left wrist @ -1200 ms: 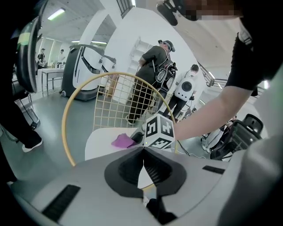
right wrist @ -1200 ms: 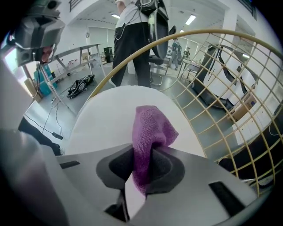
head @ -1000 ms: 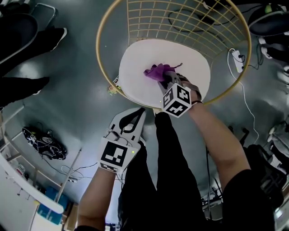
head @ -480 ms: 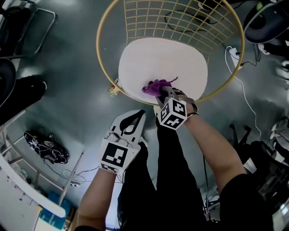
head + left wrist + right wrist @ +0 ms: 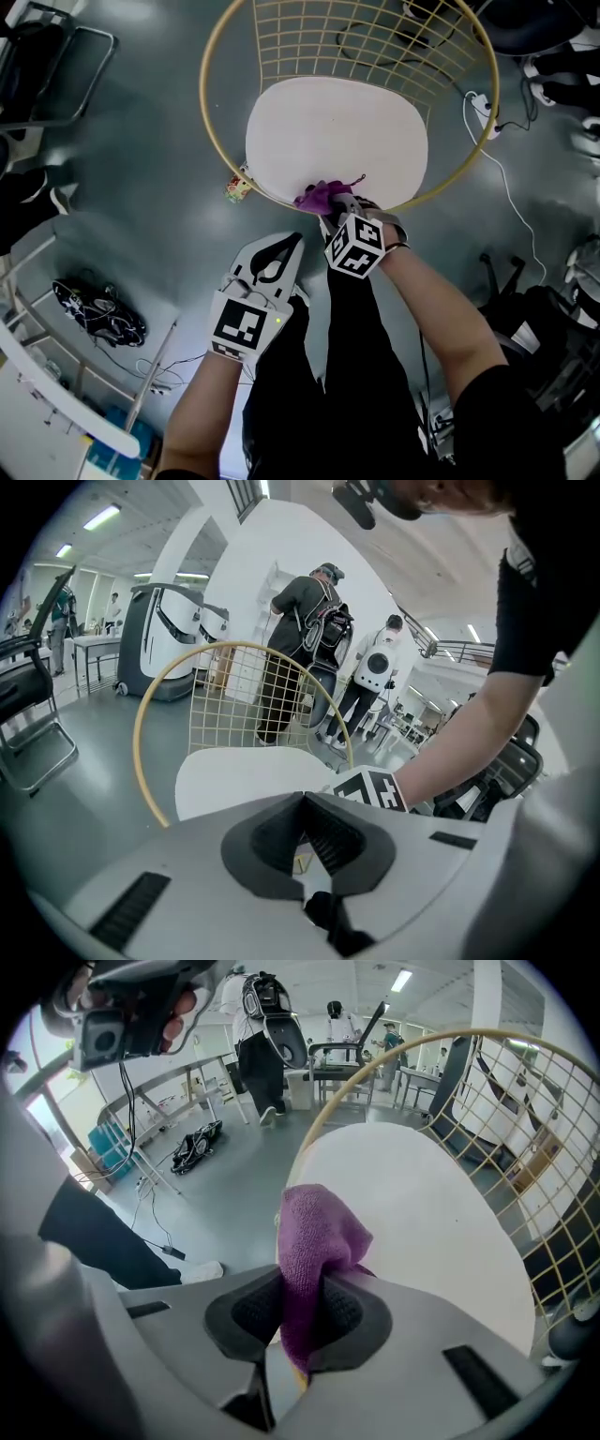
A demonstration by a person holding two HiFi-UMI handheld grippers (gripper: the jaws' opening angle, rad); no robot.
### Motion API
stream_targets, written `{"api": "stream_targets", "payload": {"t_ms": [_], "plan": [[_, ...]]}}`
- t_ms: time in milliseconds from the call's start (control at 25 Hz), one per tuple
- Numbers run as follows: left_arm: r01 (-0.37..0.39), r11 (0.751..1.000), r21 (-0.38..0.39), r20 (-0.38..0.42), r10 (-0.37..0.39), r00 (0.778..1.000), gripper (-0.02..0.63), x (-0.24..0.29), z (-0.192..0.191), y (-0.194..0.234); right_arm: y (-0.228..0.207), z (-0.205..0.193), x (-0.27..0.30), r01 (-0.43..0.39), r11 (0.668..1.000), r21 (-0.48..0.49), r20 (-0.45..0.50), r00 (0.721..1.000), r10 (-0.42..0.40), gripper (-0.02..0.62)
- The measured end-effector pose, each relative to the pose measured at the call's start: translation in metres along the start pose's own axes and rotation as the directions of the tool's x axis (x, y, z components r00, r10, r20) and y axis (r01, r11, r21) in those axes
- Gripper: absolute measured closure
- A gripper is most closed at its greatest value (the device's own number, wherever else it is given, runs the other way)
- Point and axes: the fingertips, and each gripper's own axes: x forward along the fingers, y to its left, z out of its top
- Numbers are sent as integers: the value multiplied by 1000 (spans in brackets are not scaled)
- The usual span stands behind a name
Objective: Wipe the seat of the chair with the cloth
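Grey floor under seat: right gripper pinches cloth at near rim, where a stroke may slip off; left gripper closed, empty.

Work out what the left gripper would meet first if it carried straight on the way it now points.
Probably the front edge of the white seat, close beside the right gripper holding the purple cloth; depth is unclear, so it might strike that gripper instead.

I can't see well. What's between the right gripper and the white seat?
The purple cloth, pinched in the jaws; the right gripper view shows it.
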Motion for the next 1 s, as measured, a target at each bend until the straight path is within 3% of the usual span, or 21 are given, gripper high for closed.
{"api": "stream_targets", "payload": {"t_ms": [320, 480, 640, 840, 1000], "plan": [[10, 1000, 20, -6, -10, 1000, 595, -2, -2, -11, 15, -3, -4, -110, 980, 167, 47, 994, 103, 528], [15, 1000, 20, -12, -15, 1000, 595, 3, -1, -20, 20, -4, -16, -238, 916, 323, 156, 968, 196, 528], [25, 999, 22, -10, -24, 1000, 595, 14, 4, -27, 7, -5, -36, -334, 855, 398, 273, 932, 237, 528], [45, 999, 24, -14, -44, 999, 595, 33, 15, -34, -43, -10, -63, -332, 817, 472, 353, 920, 170, 528], [61, 998, 26, -16, -61, 998, 595, 53, 18, -35, -91, -22, -70, -230, 847, 479, 332, 941, 68, 528]]}}
